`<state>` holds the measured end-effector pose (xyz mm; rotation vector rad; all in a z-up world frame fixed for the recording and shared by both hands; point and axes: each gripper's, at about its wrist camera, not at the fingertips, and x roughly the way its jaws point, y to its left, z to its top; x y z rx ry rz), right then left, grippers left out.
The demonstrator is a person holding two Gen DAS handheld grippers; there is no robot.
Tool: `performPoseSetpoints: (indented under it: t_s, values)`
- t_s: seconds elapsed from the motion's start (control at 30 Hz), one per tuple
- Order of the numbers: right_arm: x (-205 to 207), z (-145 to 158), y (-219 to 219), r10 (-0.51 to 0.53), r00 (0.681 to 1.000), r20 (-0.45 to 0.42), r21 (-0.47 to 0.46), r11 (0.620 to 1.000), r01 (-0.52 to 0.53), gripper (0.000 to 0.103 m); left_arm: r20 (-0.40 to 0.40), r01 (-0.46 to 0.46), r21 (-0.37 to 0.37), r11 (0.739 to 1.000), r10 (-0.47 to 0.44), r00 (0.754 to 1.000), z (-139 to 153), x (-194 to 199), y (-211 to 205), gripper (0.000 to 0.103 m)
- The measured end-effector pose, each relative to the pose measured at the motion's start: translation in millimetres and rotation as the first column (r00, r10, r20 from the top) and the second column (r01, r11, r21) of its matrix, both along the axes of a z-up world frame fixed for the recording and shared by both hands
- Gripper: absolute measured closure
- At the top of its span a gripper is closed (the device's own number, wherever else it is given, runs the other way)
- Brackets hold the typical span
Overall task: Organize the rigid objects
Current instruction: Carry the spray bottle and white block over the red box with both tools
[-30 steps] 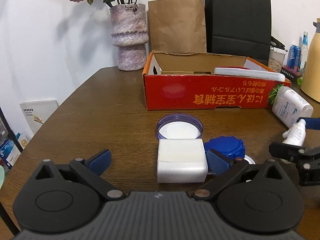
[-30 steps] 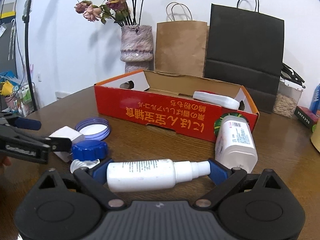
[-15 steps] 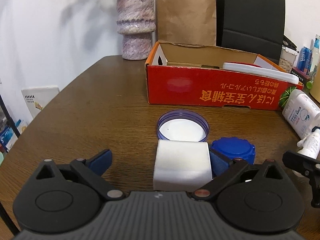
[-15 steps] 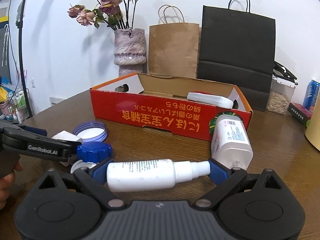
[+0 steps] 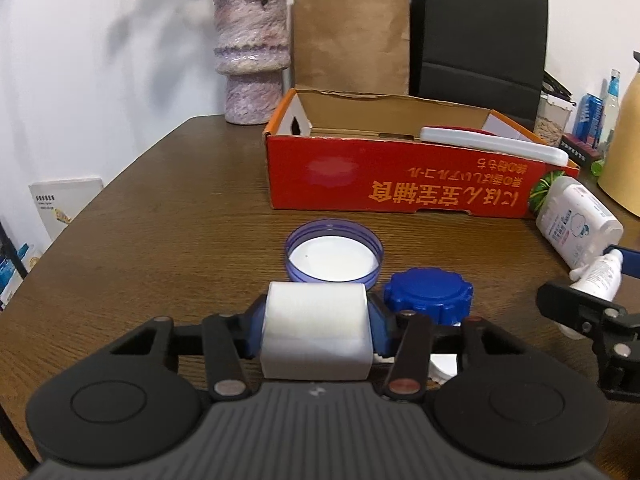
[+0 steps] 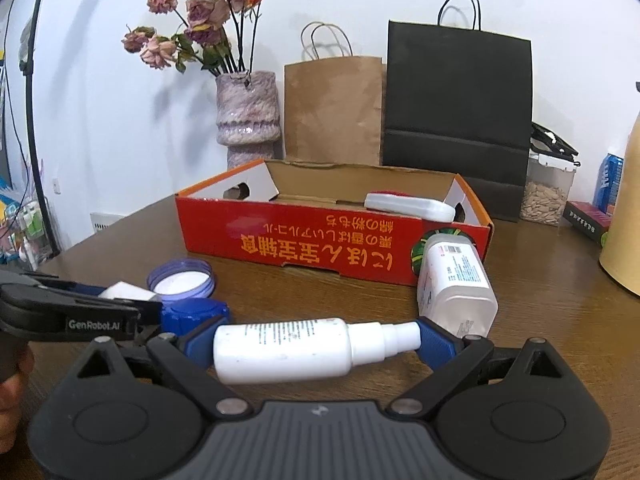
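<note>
My left gripper (image 5: 316, 328) is shut on a white rectangular block (image 5: 315, 330), both blue pads against its sides. The block also shows in the right wrist view (image 6: 124, 291). My right gripper (image 6: 310, 342) is shut on a white spray bottle (image 6: 296, 350), held lengthwise, nozzle to the right; it also shows in the left wrist view (image 5: 598, 276). A red cardboard box (image 5: 400, 184) stands open behind, with a white flat case (image 5: 494, 144) inside at its right end. A blue cap (image 5: 428, 294), a purple lid (image 5: 334, 254) and a lying white bottle (image 5: 576, 222) rest on the table.
A pink vase (image 5: 252, 56) with dried flowers, a brown paper bag (image 5: 352, 36) and a black bag (image 5: 478, 36) stand behind the box. A clear food container (image 6: 548, 196) and a yellow jug (image 6: 626, 216) are at the far right. The table's left edge (image 5: 120, 176) curves away.
My left gripper has moved forward around the white block and shut on it. My right gripper has kept its hold on the spray bottle and risen a little.
</note>
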<state>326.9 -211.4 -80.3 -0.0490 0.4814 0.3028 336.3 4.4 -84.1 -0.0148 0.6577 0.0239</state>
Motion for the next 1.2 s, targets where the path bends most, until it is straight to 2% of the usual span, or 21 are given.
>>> performPoseSetpoints:
  t_s: [0.17, 0.77, 1.2]
  values:
    - [-5.8, 2.6, 4.2, -0.003, 1.0, 0.021, 0.009, 1.0, 0.003, 0.005, 0.001, -0.026, -0.007, 1.0, 0.026, 1.0, 1.9, -1.3, 5.4, 0.053]
    - [-9.8, 18.6, 8.3, -0.058, 0.992, 0.112, 0.063, 0.997, 0.051, 0.005, 0.13, -0.048, 0.005, 0.999, 0.047, 0.99, 31.7, -17.1, -0.8, 0.053]
    - [6.1, 35.1, 10.8, -0.098, 0.981, 0.168, 0.089, 0.992, 0.084, 0.005, 0.187, -0.064, -0.022, 0.998, 0.066, 0.98, 60.7, 6.4, -1.9, 0.053]
